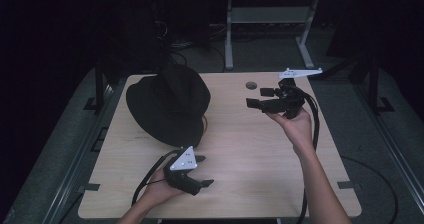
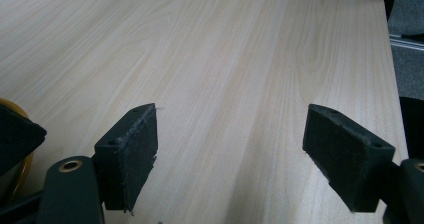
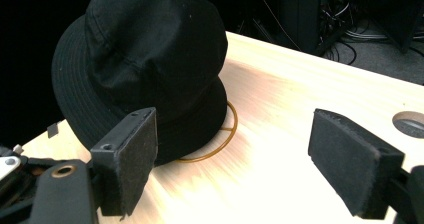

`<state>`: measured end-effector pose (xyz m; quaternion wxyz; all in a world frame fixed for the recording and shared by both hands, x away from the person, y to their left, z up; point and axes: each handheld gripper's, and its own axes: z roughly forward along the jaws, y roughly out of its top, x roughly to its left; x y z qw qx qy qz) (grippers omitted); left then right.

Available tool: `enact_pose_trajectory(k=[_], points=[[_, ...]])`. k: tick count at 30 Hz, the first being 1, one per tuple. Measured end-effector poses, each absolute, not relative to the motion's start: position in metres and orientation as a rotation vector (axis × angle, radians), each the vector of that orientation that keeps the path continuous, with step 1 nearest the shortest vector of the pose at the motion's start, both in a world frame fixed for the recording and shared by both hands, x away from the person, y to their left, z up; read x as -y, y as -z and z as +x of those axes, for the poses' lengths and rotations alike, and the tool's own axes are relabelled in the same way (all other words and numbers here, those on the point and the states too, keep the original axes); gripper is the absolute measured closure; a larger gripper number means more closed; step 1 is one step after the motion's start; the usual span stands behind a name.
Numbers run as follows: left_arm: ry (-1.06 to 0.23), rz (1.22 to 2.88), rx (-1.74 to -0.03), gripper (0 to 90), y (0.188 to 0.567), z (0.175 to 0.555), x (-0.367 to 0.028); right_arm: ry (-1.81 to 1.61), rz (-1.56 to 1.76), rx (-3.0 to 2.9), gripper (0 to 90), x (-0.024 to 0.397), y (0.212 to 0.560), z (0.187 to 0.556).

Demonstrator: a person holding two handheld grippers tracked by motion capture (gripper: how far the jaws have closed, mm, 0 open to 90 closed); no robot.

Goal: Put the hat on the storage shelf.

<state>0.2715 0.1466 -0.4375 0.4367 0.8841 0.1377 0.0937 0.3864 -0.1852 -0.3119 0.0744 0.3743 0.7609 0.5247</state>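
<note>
Tabletop (image 1: 240, 149): I note pale wood, a round hole (image 1: 251, 85) near its far edge; black hat (image 1: 170, 101) over a wire stand (image 3: 227, 134) at far left.

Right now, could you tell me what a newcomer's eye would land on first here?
A black bucket hat dominates the table's far left, sitting on a thin gold wire ring. The left claw waits open near the front edge, and the right claw is open too, raised and aimed at the hat.

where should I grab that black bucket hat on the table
Probably by the brim: the bucket hat sits over a wire stand, its brim hanging free. The open right gripper already faces it, so come in level from that side and pinch the near edge.
</note>
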Motion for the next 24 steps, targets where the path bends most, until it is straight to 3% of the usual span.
enact_pose_trajectory(k=[24], points=[[-0.230,2.197,-0.351,20.9,0.438,0.271,-0.146,-1.591,1.169,-2.285,17.6,0.206,0.332,0.363]])
